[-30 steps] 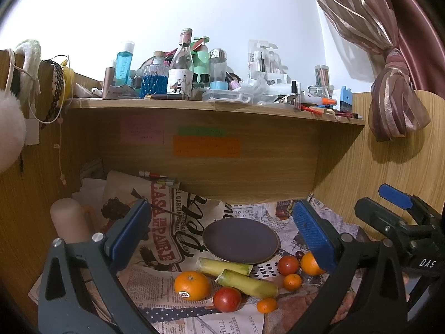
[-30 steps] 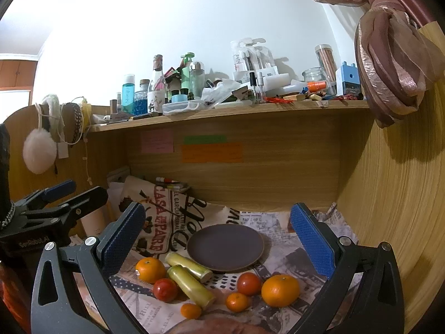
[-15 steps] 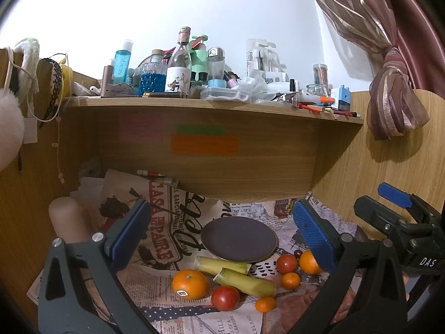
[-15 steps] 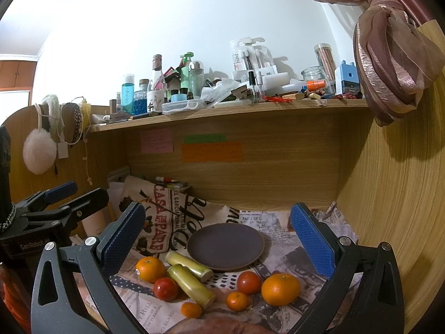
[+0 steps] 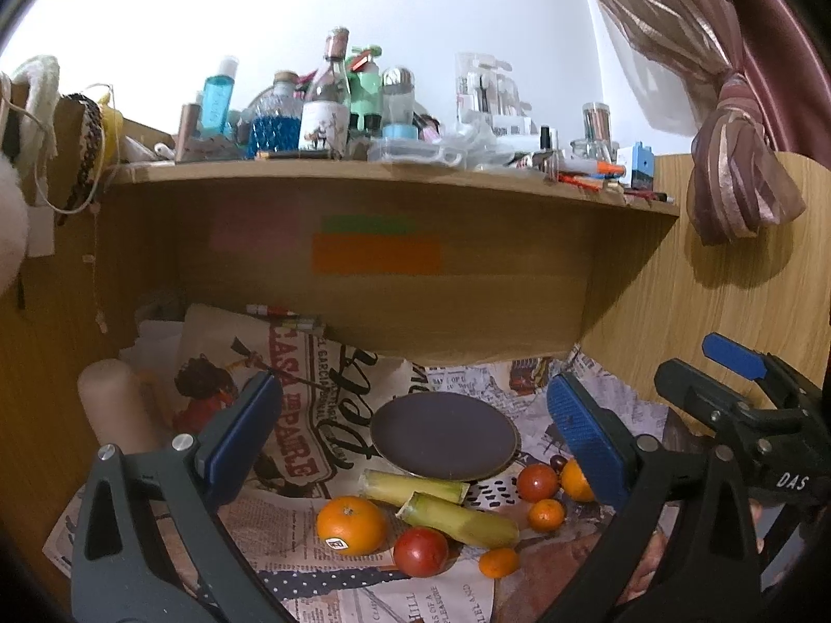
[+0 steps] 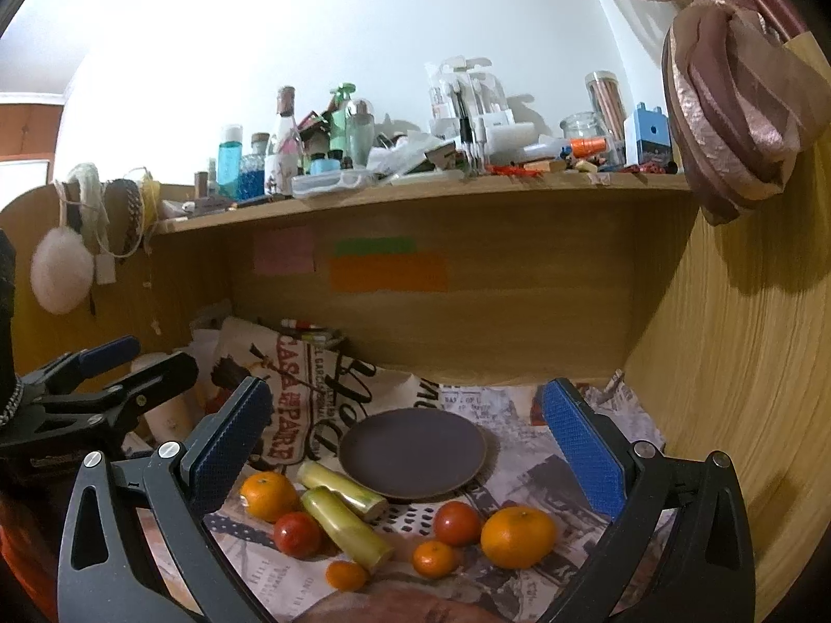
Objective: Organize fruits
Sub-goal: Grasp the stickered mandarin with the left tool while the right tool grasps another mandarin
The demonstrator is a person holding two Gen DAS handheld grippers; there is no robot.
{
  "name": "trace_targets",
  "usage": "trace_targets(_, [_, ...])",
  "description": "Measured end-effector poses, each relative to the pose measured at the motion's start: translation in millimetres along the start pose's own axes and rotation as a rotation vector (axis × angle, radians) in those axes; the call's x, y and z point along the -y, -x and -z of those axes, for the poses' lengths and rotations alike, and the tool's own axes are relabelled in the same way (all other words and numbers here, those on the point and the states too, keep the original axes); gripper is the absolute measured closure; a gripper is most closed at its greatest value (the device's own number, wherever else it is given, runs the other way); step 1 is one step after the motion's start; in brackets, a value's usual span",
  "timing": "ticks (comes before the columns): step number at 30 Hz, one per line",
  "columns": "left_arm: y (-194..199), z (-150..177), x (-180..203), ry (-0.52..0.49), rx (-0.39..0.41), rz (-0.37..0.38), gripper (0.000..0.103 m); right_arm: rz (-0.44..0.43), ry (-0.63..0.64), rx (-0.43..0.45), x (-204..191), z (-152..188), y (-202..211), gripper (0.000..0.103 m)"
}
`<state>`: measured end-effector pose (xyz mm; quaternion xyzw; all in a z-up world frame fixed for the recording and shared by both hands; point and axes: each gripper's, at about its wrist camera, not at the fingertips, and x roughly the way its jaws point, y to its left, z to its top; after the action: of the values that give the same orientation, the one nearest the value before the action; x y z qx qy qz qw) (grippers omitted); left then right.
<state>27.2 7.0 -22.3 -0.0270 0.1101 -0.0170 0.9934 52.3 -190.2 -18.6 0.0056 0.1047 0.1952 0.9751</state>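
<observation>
Left wrist view: left gripper (image 5: 410, 420) is hovering with jaws spread wide, gripping nothing, over the newspaper-covered table (image 5: 597, 394). Dark plate (image 5: 444, 433) is sitting straight ahead between the jaws, empty. Fruit is lying nearer than the plate, low in the jaw gap: stickered orange (image 5: 352, 518) toward the left jaw, red tomato (image 5: 420, 551) at centre, two sugarcane pieces (image 5: 457, 518) with long axes running across the gap, slanting down to the right. Second tomato (image 5: 537, 483), small mandarin (image 5: 545, 514) and another orange (image 5: 576, 480) are bunching by the right jaw. Right gripper (image 5: 737, 379) is showing beyond the right jaw, apparently parted. Right wrist view: right gripper (image 6: 405, 423) is also holding jaws released, empty. Plate (image 6: 413, 451) is lying dead ahead between the jaws. Big orange (image 6: 518, 537) is sitting toward the right jaw, tomato (image 6: 457, 523) just beside it; the cane (image 6: 345, 519) is angling toward the left jaw. Judging: right hand looks nearer the big orange, left hand nearer the stickered orange; nothing plated yet.
</observation>
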Motion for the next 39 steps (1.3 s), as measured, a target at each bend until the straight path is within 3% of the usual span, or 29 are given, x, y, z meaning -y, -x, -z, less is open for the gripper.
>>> trace_targets(11, [-48,22,-26,0.020,-0.135,0.018,0.001,0.015,-0.028,-0.110,25,17,-37,0.002])
trace_targets(17, [-82,43,-49,0.033,-0.261,0.005,0.018,0.042,-0.015,-0.215,42,32,-67,0.017])
trace_targets(25, [-120,75,-72,0.067,-0.438,0.027,0.021,0.066,-0.052,-0.391,73,59,-99,0.027])
trace_targets(39, [-159,110,-70,0.055,-0.605,0.048,0.025,0.082,-0.095,-0.593,96,92,-121,0.028])
